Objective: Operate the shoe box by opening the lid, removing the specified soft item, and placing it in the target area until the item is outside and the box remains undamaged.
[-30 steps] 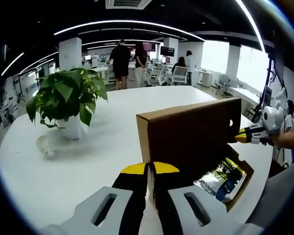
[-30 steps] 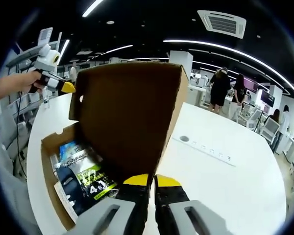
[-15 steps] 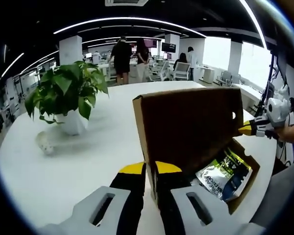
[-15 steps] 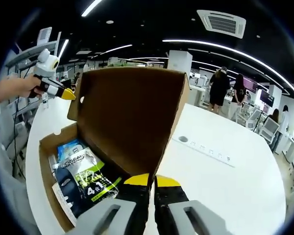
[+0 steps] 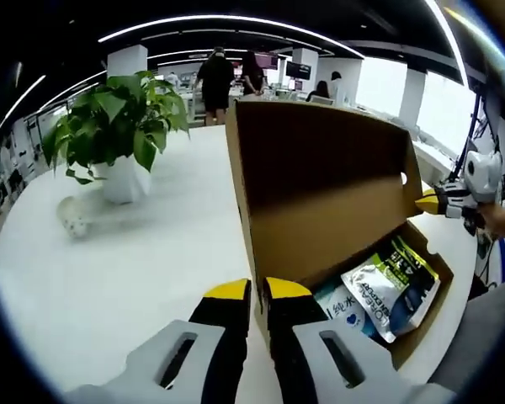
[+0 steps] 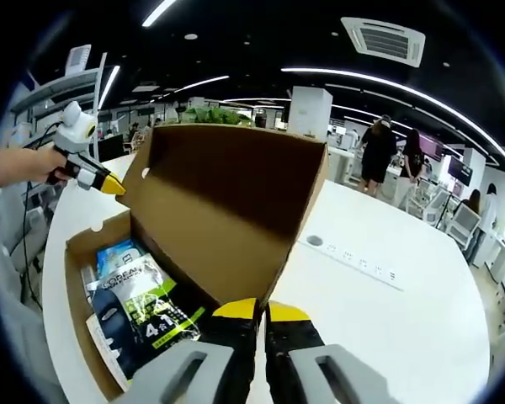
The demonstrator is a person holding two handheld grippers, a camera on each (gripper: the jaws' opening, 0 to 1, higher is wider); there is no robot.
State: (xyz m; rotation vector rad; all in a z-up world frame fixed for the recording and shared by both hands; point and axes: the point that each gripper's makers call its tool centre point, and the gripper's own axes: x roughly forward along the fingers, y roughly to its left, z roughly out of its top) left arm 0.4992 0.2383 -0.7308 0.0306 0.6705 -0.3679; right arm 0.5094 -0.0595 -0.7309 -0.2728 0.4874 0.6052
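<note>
The shoe box (image 5: 404, 278) sits on the white surface (image 5: 126, 269) with its lid (image 5: 320, 185) raised upright. The left tongs (image 5: 251, 295) pinch one corner edge of the lid between nearly closed jaws; the right tongs (image 6: 252, 313) clamp the opposite corner edge the same way. Each pair reaches in low from its own end of the lid. Inside the box, just beyond the tongs, lie soft packets (image 6: 139, 307), uncovered from above. Left of the left tongs, broad bare surface stretches to a potted plant (image 5: 118, 135), well apart.
</note>
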